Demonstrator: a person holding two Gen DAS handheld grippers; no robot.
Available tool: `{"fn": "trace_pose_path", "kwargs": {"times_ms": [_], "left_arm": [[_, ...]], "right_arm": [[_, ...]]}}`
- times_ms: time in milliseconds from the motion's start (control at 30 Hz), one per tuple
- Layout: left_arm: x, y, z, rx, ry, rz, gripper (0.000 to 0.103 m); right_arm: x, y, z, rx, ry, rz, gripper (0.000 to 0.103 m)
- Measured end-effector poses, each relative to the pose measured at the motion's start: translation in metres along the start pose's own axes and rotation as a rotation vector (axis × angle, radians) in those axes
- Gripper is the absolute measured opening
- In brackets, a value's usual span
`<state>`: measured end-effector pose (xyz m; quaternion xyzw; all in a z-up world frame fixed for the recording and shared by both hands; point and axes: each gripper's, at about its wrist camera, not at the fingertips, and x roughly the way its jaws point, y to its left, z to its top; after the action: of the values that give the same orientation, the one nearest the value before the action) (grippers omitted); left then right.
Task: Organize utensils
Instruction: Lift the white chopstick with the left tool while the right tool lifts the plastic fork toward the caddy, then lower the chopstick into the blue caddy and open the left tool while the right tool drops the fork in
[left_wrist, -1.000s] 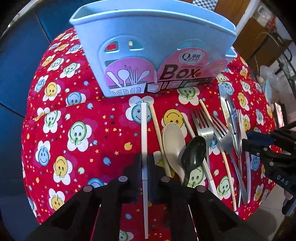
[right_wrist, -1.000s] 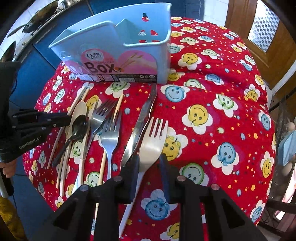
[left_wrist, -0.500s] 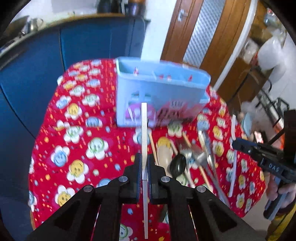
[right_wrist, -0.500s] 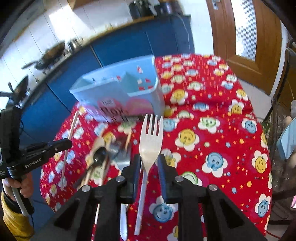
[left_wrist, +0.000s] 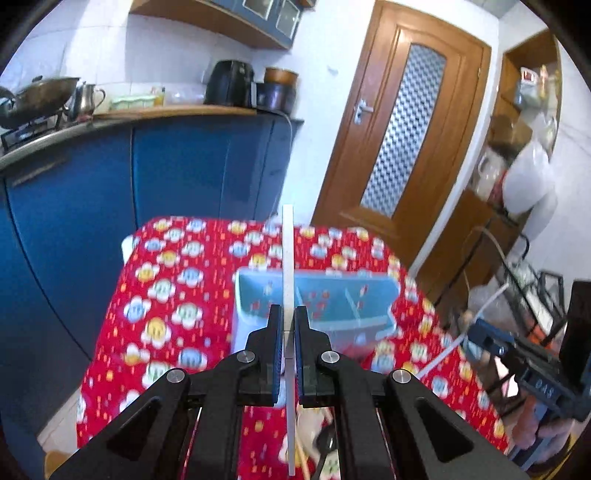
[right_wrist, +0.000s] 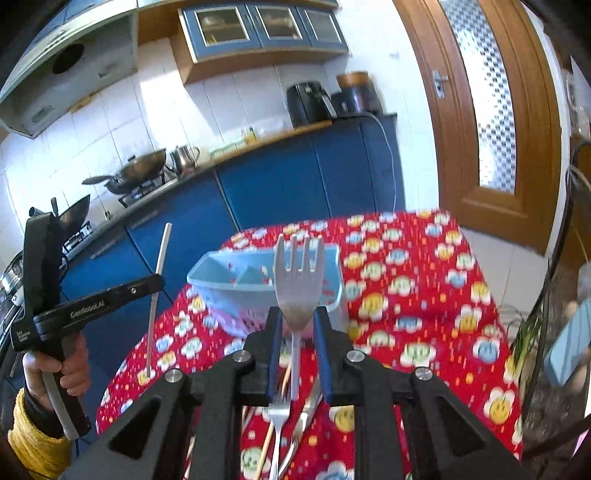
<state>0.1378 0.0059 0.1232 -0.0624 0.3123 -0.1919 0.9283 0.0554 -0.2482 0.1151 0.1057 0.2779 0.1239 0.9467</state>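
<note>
My left gripper (left_wrist: 289, 321) clamps thin white chopstick (left_wrist: 287, 258), right gripper (right_wrist: 297, 325) just closing on pale plastic fork (right_wrist: 297, 284); both above light-blue plastic utensil box (left_wrist: 317, 306). Box looks empty; other cutlery remains on cloth in front of box.

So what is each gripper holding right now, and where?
Left gripper: white chopstick, pinched low on its shaft. Right gripper: pale fork, at its neck.

My left claw (left_wrist: 285, 325) was matte black plastic, with blue pads on its fingers (left_wrist: 274, 354) and round silver screws along the linkage. My right claw (right_wrist: 297, 325) matched it. The left one's side bore white lettering, its pistol handle had a grey trigger, and my sleeve (right_wrist: 31, 448) was yellow knit.
</note>
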Motion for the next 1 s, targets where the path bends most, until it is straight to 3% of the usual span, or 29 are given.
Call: {"fn": "trace_pose_path", "kwargs": {"times_ms": [433, 833, 1000], "left_arm": [[0.014, -0.006, 0.065, 0.011, -0.241, 0.037, 0.006], [0.078, 0.022, 0.034, -0.009, -0.308, 0.148, 0.006], [0.09, 0.025, 0.021, 0.006, -0.325, 0.154, 0.006]], "right_arm": [[0.015, 0.01, 0.057, -0.084, -0.09, -0.017, 0.019], [0.068, 0.005, 0.063, -0.137, -0.067, -0.071, 0.019], [0.092, 0.001, 0.053, -0.142, -0.019, -0.071, 0.019]]}}
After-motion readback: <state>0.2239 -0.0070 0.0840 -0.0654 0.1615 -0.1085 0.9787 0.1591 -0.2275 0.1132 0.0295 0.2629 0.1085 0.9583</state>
